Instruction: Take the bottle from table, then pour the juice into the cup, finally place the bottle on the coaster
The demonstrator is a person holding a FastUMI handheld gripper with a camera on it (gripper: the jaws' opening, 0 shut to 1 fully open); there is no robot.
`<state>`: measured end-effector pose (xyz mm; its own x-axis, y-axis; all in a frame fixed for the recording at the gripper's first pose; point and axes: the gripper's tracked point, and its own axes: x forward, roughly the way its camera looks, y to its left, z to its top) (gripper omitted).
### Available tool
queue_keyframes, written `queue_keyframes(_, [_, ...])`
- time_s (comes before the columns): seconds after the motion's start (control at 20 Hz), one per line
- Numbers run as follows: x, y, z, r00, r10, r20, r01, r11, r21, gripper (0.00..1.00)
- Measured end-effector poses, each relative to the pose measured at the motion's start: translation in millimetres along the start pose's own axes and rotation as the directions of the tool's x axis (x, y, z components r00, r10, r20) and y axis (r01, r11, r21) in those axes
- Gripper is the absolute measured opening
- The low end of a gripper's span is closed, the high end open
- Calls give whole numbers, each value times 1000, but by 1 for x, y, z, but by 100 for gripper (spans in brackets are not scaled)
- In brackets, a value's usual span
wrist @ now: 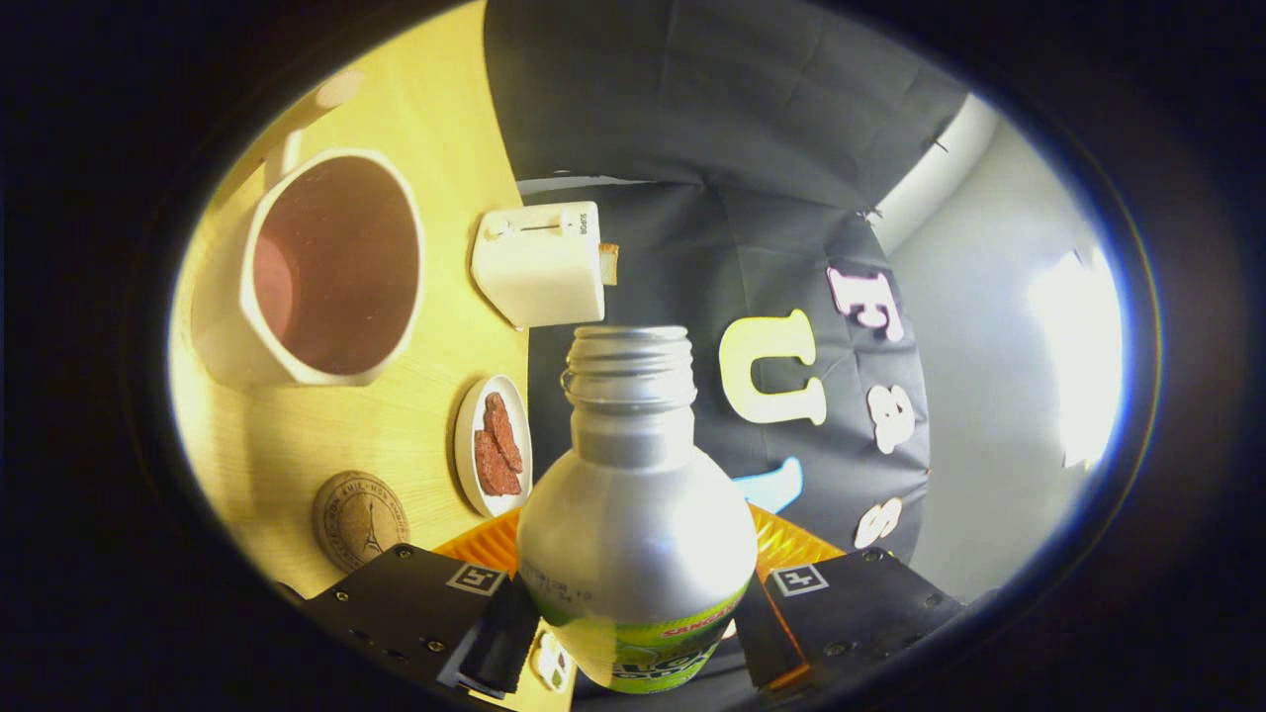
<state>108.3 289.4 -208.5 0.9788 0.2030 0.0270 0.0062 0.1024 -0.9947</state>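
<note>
A silver metal bottle [635, 514] with an open threaded neck and a green label stands out between my fingers, and my gripper [633, 633] is shut on its body. The view is rolled to one side, so the wooden table [396, 425] runs up beside the bottle. A large white cup [331, 269] with a brownish inside stands on the table, beyond the fingers and apart from the bottle's mouth. The round cork coaster [361, 519] lies on the table close to one finger, nearer than the cup.
A white toaster [539, 262] with a slice of bread showing stands at the table's far edge by the black cloth wall. A small white plate [471, 467] with reddish-brown pieces lies between coaster and bottle. Something orange [791, 544] shows behind the bottle.
</note>
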Motion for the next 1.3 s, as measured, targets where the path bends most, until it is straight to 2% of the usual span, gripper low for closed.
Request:
queue_keyframes(0.2, [2,-4,-9,999,3,-50,4,991,135,82])
queue_keyframes(0.35, [2,3,-15,994,61,-89,-36,966,258,82])
queue_keyframes(0.6, [0,2,-19,988,103,-111,-39,882,470,82])
queue_keyframes(0.8, [-5,-4,-22,990,79,-114,0,821,571,82])
queue_keyframes(0.9, [-7,0,-20,990,93,-105,-5,772,636,82])
queue_keyframes(1.15, [-7,1,-12,990,131,-54,-31,570,821,82])
queue_keyframes(1.3, [-4,3,-13,988,152,-33,-45,485,873,82])
